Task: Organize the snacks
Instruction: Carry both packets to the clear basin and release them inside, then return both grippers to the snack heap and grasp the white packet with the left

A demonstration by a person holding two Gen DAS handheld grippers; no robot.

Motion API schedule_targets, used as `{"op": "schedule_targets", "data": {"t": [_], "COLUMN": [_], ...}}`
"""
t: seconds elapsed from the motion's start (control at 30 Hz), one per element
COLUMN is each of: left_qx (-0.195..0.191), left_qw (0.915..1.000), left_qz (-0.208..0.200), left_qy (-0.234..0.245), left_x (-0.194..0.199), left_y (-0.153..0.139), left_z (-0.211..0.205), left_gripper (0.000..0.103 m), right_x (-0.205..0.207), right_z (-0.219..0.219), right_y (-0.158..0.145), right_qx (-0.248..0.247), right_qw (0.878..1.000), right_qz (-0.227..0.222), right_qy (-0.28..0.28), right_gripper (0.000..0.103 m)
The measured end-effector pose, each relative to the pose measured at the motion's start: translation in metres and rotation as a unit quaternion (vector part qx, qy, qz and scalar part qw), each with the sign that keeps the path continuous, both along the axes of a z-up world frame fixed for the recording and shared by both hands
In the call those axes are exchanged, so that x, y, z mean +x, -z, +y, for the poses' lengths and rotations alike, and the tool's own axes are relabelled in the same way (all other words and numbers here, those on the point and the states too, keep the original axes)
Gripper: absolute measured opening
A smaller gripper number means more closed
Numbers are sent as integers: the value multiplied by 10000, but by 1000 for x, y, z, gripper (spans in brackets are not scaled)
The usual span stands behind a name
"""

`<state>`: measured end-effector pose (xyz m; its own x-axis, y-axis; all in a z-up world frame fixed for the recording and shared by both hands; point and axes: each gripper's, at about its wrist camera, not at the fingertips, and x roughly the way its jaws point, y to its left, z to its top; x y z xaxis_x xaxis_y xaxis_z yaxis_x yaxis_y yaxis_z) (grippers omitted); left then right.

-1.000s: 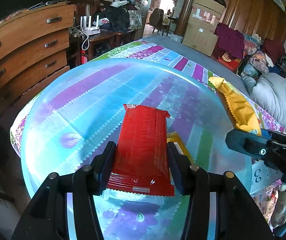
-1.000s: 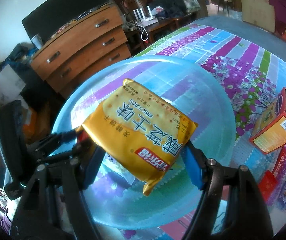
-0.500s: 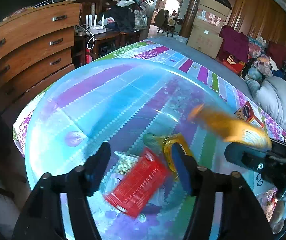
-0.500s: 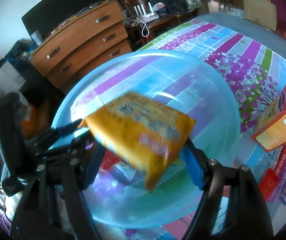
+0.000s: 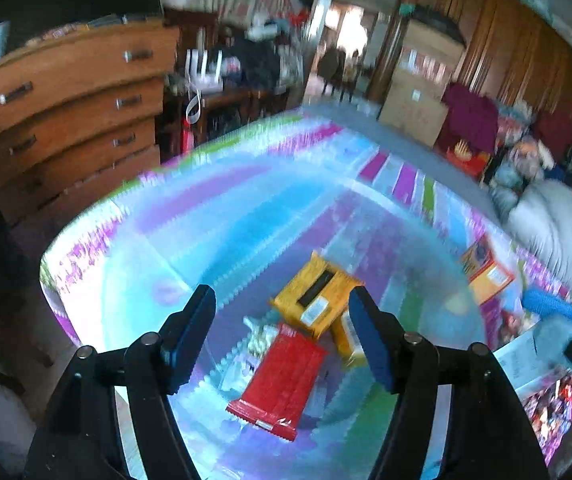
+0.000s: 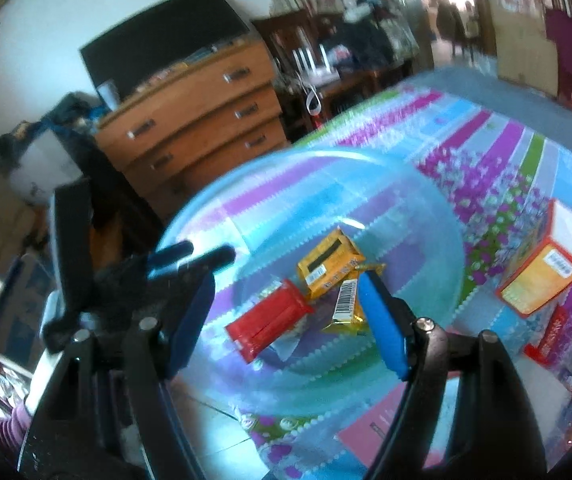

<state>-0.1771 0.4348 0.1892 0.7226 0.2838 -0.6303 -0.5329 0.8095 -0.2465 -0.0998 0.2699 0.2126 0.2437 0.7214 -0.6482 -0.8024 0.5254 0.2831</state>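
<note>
A red packet [image 5: 282,380] [image 6: 266,320] and a yellow biscuit packet [image 5: 313,296] [image 6: 327,266] lie loose in the clear blue basin [image 5: 158,240] [image 6: 325,160], beside a gold wrapper [image 6: 347,306] and a small clear bag. My left gripper [image 5: 281,294] hangs above the basin, its jaws opening with nothing between them. It also shows at the left of the right wrist view as the left gripper [image 6: 210,251]. My right gripper [image 6: 286,280] hovers open over the same pile, gripping nothing.
The basin sits on a striped, flowered tablecloth [image 6: 505,140]. An orange box [image 6: 541,276] [image 5: 485,268] stands to its right, with red packets [image 6: 553,336] beyond it. A wooden dresser [image 6: 198,120] lies past the table's left edge. Pink paper [image 6: 377,432] is near the front.
The red packet left my left gripper and the yellow packet left my right gripper. Both fell into the basin. Both grippers have risen and pulled back.
</note>
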Motion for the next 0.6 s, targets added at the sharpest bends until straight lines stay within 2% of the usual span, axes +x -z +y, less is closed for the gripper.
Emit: {"op": "schedule_targets", "data": {"t": [0.1,0.13,0.2,0.27,0.37,0.43,0.47,0.6], "left_qx": [291,480,715,942,906,920,906,694], "left_qw": [9980,9958,9904,9817,9745,9721,9705,9669], "left_qz": [-544,-754,-1173,-1649,-2035,-2100,-2107,-1847], "left_qy": [-122,-177,-166,-113,271,493,739,1615], "left_x": [-23,-33,-50,-70,-84,-84,-82,-62], "left_y": [-34,-49,-72,-97,-116,-123,-125,-113], "left_z": [-12,-19,-33,-50,-72,-89,-103,-155], "left_gripper": [73,80,84,94,96,99,102,102], "right_x": [-26,-32,-48,-63,-86,-100,-106,-126], "right_z": [-37,-48,-82,-120,-178,-215,-234,-305], "right_y": [-21,-27,-40,-52,-64,-67,-68,-54], "right_qx": [295,375,565,758,922,954,1002,1084], "right_qw": [9994,9991,9977,9952,9877,9786,9736,9574], "right_qz": [-181,-208,-341,-454,-732,-968,-1026,-965], "right_qy": [11,38,176,432,1033,1543,1774,2497], "right_gripper": [76,76,76,83,91,99,100,100]}}
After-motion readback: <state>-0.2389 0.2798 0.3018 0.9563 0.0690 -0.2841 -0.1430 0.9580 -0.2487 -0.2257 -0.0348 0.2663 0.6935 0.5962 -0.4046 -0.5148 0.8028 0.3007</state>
